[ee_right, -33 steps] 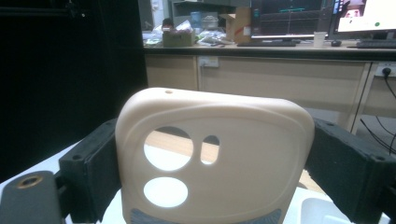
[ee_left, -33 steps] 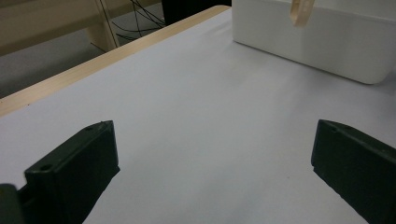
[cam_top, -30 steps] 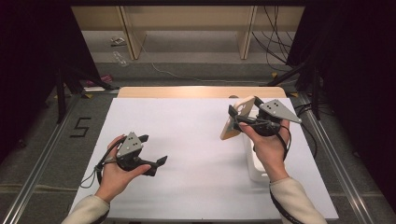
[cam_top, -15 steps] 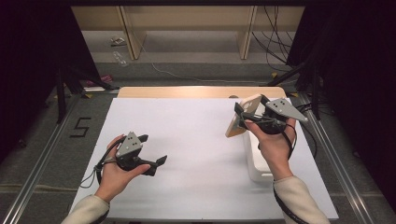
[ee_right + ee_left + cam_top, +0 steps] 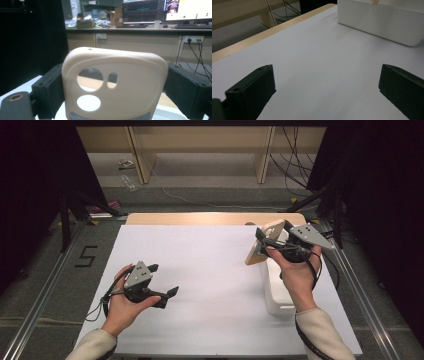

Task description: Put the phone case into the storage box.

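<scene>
A beige phone case [image 5: 254,256] with round camera cut-outs is held tilted in the air over the right side of the table. My right gripper [image 5: 262,242] is shut on it, a black jaw pressing on each side edge. In the right gripper view the phone case [image 5: 125,82] stands upright between the two jaws of the right gripper [image 5: 115,100]. My left gripper [image 5: 164,279] rests low over the white table cover at the left, open with nothing between its jaws. The left gripper [image 5: 325,82] view has bare white surface between its jaws.
A white rectangular box [image 5: 274,285] sits on the table under the right hand; the white box [image 5: 382,22] lies ahead in the left gripper view. A wooden edge [image 5: 210,218] borders the far side of the white cover [image 5: 210,270]. Cables and shelving lie beyond the table.
The right hand has drifted a little to the right and farther away with the phone case still in its jaws. The left hand has stayed where it was.
</scene>
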`<state>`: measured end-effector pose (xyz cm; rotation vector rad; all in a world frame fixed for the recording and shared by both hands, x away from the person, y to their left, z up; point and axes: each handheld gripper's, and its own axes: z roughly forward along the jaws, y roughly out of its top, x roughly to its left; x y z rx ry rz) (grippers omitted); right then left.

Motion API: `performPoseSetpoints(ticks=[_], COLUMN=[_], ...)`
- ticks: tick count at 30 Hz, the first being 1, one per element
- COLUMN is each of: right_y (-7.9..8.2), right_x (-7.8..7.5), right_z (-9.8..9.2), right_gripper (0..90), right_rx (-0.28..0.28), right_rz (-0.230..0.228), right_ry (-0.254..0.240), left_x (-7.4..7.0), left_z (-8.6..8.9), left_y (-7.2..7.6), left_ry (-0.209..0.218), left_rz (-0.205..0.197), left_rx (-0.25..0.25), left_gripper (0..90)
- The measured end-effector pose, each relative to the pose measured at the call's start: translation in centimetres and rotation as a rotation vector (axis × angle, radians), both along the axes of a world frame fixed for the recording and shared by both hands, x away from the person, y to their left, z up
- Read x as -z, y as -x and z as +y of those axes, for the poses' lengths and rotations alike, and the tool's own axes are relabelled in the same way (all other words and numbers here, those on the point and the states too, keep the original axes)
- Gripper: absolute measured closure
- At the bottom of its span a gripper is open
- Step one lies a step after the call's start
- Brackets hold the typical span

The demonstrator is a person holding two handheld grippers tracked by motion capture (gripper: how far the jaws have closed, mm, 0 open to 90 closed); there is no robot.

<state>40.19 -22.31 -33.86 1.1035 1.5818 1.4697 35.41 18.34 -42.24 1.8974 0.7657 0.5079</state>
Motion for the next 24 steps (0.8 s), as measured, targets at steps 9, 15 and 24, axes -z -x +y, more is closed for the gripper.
performPoseSetpoints(ticks=[9,15,24], right_y=[-0.2,-0.2,-0.3], right_x=[-0.1,-0.1,-0.2], right_z=[-0.8,-1.1,-1.6], right_gripper=[11.8,11.8,11.8], right_rx=[0.023,0.033,0.046], right_rz=[-0.005,-0.001,-0.003], right_ry=[-0.003,-0.007,-0.009], left_x=[0.0,0.0,0.0], left_z=[0.0,0.0,0.3], left_y=[0.0,0.0,0.0], left_ry=[0.000,0.000,0.000], left_rz=[0.000,-0.002,-0.006], left_rx=[0.000,0.000,-0.007], left_gripper=[0.3,0.3,0.3])
